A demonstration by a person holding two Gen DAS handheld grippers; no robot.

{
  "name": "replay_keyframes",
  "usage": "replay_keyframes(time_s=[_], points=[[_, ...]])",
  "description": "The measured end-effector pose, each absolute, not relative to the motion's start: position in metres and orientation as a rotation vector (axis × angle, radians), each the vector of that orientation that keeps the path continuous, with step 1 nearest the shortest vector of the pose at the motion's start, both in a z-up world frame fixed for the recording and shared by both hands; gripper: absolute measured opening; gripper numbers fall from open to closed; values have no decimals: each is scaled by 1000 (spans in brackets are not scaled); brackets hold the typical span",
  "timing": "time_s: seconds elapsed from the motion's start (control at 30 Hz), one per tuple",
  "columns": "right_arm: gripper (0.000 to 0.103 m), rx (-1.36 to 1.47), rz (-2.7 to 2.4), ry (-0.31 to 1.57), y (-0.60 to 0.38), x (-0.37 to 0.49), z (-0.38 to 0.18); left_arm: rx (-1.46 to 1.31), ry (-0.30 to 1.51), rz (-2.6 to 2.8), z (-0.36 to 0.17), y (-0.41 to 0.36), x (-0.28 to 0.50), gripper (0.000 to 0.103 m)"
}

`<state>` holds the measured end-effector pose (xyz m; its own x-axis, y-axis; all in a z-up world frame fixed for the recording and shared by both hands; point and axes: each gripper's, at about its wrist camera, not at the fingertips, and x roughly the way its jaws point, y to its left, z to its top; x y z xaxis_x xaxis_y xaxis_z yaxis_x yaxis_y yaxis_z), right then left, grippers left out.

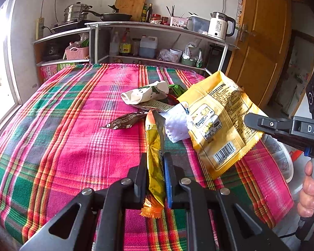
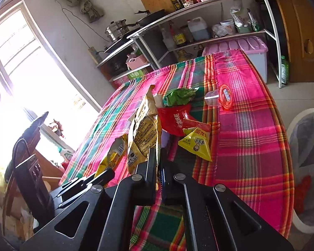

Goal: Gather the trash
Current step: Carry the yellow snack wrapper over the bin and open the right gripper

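Left gripper (image 1: 155, 167) at bottom centre of the left wrist view, jaws nearly closed and pinching a gold-and-orange snack wrapper (image 1: 155, 163) upright between the pads, its top rising above the fingertips and its orange crimped end hanging below them. Right gripper (image 1: 253, 123) entering from the right edge of the same view, held by a hand (image 1: 309, 190) at lower right, clamped on the edge of a large yellow snack bag (image 1: 217, 123) lifted off the plaid tablecloth (image 1: 73, 146). In the right wrist view, right gripper (image 2: 158, 163) at bottom centre, jaws fully closed with the yellow snack bag (image 2: 144, 133) standing straight up from between the fingertips; the gold wrapper (image 2: 113, 156) just left of it, above the other gripper's tip. Remaining trash in mid-frame beyond both claws: white foam fruit net (image 1: 175, 125) just behind the gold wrapper, brown sachet (image 1: 123, 122) to its left, crumpled white packet (image 1: 144, 94) farther back. Right of the held bag: red pouch (image 2: 173, 119), green wrapper (image 2: 180, 96), yellow triangular packet (image 2: 197, 144), clear cup with a red lid (image 2: 221, 98) on its side farther right. White bin (image 2: 307, 146) at the right edge beside the table.
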<state>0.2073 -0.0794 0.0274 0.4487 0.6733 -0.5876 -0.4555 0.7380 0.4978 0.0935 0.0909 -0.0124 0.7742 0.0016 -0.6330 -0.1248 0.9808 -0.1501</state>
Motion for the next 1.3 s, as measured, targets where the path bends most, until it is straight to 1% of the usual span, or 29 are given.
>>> replay_keyframes(time_s=[0.5,0.97,1.3], points=[[3,362,608,775,-154,187,39,-124,631,-38,21,37,100,15],[3,423,379,741,-253,179,30,-58,635,-253,29,-57,135,15],[3,439,246,746,-300,178,14,-40,660,-354,22,-108,160,15]])
